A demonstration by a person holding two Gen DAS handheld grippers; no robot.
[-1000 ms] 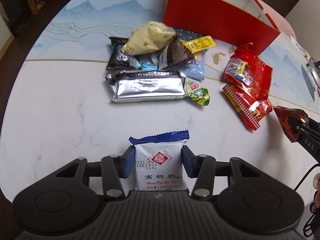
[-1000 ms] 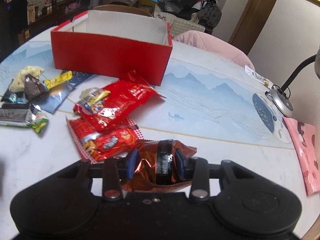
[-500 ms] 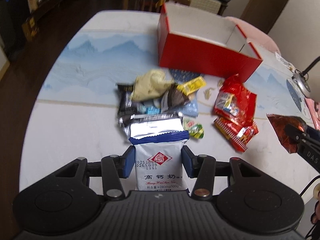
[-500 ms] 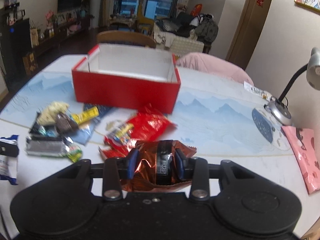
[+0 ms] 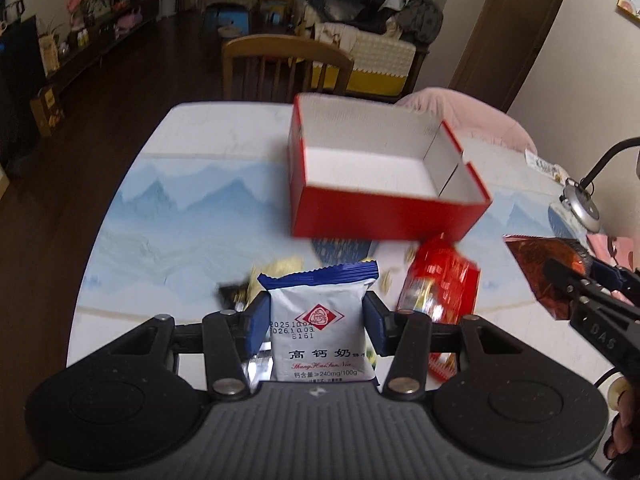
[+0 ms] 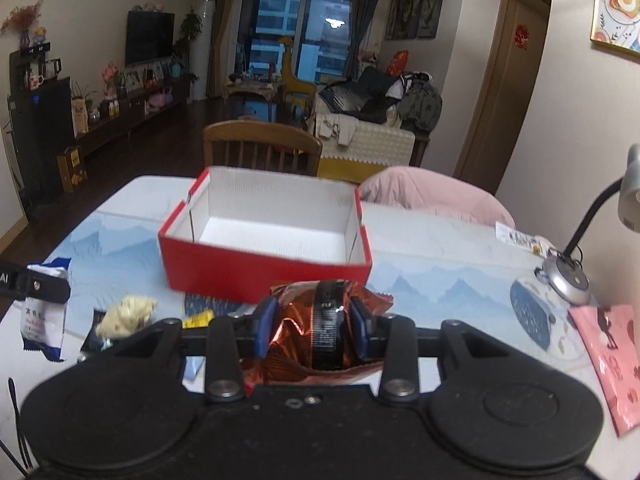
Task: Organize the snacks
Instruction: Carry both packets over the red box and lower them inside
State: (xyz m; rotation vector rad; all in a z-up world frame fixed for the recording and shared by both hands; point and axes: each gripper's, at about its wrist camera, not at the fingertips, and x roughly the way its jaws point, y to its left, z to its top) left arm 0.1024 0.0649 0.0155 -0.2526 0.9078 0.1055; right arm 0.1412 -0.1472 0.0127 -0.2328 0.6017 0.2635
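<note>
My left gripper [image 5: 316, 320] is shut on a white and blue milk biscuit packet [image 5: 320, 332], held above the table; the packet also shows in the right wrist view [image 6: 42, 316]. My right gripper [image 6: 314, 326] is shut on a copper-brown foil snack bag [image 6: 316, 340], which the left wrist view shows at the right [image 5: 544, 268]. An open red box [image 5: 384, 196] with a white empty inside stands ahead on the table [image 6: 264, 256]. Loose snacks lie in front of it: a red bag [image 5: 440, 284] and a pale yellow bag [image 6: 124, 314].
A desk lamp base [image 6: 566, 278] and a pink sheet [image 6: 612, 356] are at the table's right. A wooden chair [image 6: 260, 152] and a pink cushioned seat [image 6: 432, 196] stand behind the table. The table's left edge [image 5: 104, 232] drops to dark floor.
Both grippers have risen and tilted up with their packets. The red box's inside has come into view and the snack pile has slipped low behind the fingers.
</note>
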